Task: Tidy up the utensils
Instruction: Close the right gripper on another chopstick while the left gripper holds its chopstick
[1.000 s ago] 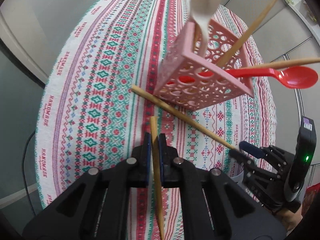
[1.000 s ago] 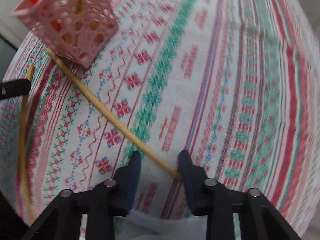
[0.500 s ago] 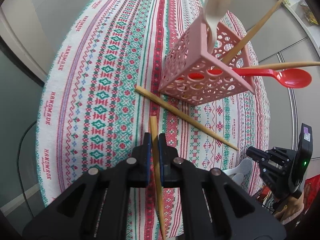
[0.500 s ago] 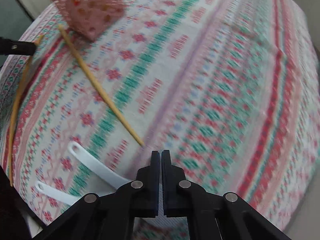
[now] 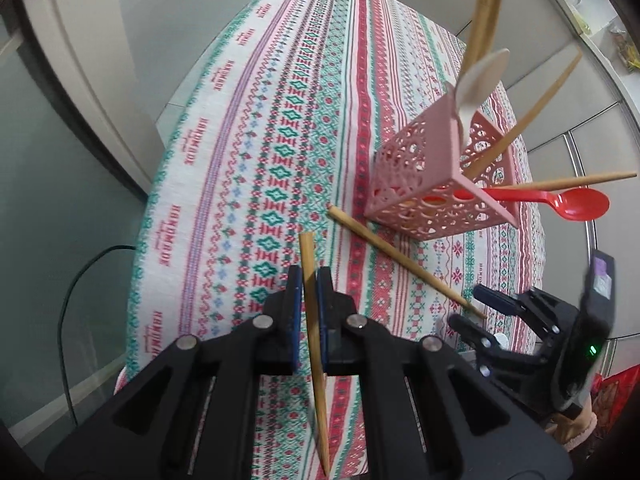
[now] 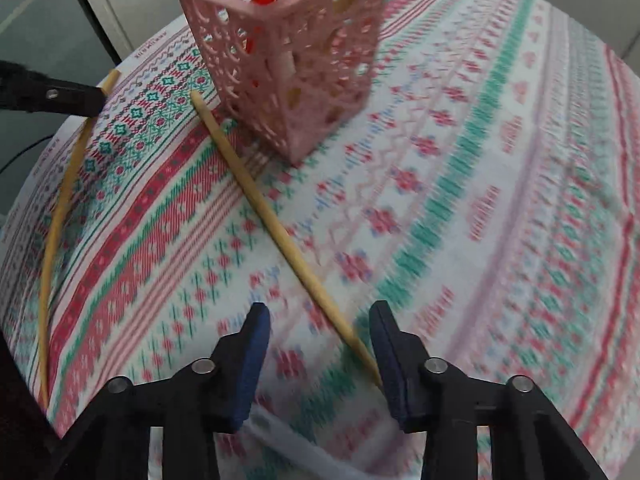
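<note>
The left gripper is clamped on a thin, stiff wooden chopstick near its thick end. The right gripper is opening around the second chopstick lying on the tablecloth, near the pink holder; it looks light and slippery, so grip mid-shaft.

Patterned tablecloth under basket, loose chopstick

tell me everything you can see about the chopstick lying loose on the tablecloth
The loose chopstick is a plain, pale wooden stick tapering to a thin tip. It lies flat and diagonal on the patterned tablecloth, its thick end beside the base of the pink basket. Its thin tip sits between the fingers of the right tool, whose jaws are opening; nothing grips it.
</note>
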A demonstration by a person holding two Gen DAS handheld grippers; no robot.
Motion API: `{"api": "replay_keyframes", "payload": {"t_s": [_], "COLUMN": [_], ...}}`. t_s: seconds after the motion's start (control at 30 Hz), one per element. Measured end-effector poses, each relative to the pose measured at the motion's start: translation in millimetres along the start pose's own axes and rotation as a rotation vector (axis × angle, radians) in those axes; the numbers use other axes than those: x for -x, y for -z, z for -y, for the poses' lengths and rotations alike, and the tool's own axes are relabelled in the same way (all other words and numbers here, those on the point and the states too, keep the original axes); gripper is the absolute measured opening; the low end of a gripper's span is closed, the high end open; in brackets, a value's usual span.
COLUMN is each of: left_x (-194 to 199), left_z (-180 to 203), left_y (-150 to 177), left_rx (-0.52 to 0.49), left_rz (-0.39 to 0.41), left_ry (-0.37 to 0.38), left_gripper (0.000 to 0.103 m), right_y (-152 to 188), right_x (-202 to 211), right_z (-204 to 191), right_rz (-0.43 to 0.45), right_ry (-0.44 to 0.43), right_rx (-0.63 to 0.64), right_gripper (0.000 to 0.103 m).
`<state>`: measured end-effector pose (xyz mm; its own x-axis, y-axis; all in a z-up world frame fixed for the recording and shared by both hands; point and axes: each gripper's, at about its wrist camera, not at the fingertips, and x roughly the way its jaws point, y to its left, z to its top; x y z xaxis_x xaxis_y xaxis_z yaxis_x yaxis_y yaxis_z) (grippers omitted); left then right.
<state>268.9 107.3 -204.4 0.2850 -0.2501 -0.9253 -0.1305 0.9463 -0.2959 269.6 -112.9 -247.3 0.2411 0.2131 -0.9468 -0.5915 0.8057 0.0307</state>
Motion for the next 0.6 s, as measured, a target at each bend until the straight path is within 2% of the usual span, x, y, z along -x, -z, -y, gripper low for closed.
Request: {"api": "replay_keyframes", "payload": {"t_s": [0.2,0.3,0.37,0.4,0.6], "left_x": [-1,3,9,11,16], "left_z": [-10,-14,-18,-21,-32], "left_y": [0,-2,-5,-5,-9], "left_rx": [0.006,0.014,0.020,0.029,0.058], "left_rz": [-0.019,-0.011,-0.001,0.006,0.021], "left_ry": [0.013,0.022,0.026,0.024,-0.006], "left_gripper": [0.008,0.008,0.008,0.008,0.008], "right_y": [-16,-20,-19,-19,-40], "right_x": [-18,-21,-22,-21,-28], "right_z": [-12,-21,-31,-36,-74], "right_rz": [-0.008,-0.060,-0.089,-0.099,-0.058], "right_ry": [-0.025,-0.068,-0.110,-0.109,-0.031], "right_rx": [0.007,0.050,0.071,0.078,0.120], "right_gripper": [0.036,0.035,0.028,0.025,0.025]}}
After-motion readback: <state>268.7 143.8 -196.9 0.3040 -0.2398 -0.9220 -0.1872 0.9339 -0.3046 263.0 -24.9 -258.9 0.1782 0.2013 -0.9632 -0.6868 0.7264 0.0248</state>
